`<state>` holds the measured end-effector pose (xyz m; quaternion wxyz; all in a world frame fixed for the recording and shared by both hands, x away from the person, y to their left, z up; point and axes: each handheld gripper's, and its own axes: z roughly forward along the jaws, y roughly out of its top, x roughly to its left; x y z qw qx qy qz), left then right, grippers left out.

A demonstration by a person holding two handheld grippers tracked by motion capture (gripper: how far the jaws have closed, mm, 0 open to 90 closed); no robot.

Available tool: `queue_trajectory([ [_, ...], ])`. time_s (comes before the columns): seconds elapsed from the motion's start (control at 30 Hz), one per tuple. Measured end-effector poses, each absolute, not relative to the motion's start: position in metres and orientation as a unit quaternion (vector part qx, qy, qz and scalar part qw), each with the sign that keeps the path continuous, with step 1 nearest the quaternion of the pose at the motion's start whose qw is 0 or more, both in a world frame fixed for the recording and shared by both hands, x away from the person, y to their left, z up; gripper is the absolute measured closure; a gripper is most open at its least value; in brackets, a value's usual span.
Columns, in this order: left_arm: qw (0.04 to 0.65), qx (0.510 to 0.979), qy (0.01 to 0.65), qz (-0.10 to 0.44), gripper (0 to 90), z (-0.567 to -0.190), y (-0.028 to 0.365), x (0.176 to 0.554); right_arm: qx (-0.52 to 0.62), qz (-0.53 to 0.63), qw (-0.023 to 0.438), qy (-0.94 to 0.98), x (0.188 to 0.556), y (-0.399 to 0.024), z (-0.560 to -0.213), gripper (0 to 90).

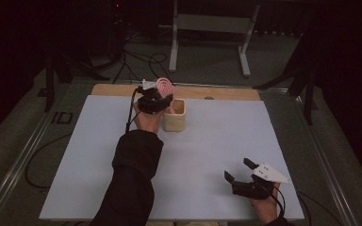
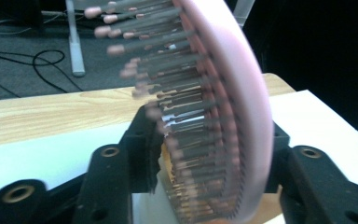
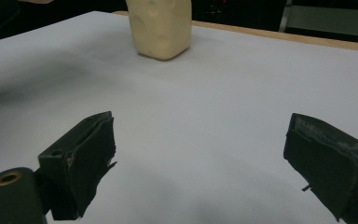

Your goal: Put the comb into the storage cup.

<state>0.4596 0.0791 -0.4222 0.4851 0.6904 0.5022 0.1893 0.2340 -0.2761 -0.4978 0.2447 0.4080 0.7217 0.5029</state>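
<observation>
A pink hairbrush with grey, pink-tipped bristles stands upright, its lower end inside a cream square cup at the back of the white table sheet. My left gripper is shut on the hairbrush just above the cup, one jaw on the bristle side and one on the smooth back. My right gripper rests near the front right of the sheet, open with nothing between its jaws. The cup shows far ahead of it.
The white sheet lies on a wooden table whose bare strip shows at the back. Behind the table are a white frame stand and floor cables. A metal rail runs along the left.
</observation>
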Motion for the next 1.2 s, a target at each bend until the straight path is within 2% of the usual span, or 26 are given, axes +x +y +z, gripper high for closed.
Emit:
queue_trajectory([
  [0.63,0.470,0.682,0.518,0.213,17.6,-0.423,0.082,0.455,0.408,0.502,0.246,0.722,0.234,-0.276,-0.498,8.7],
  [0.93,0.474,0.681,0.517,0.209,11.2,-0.419,0.087,0.451,0.408,0.502,0.247,0.721,0.234,-0.276,-0.498,8.7],
  [1.2,0.464,0.694,0.507,0.214,1.6,-0.413,0.089,0.445,0.407,0.501,0.247,0.722,0.233,-0.276,-0.498,8.7],
])
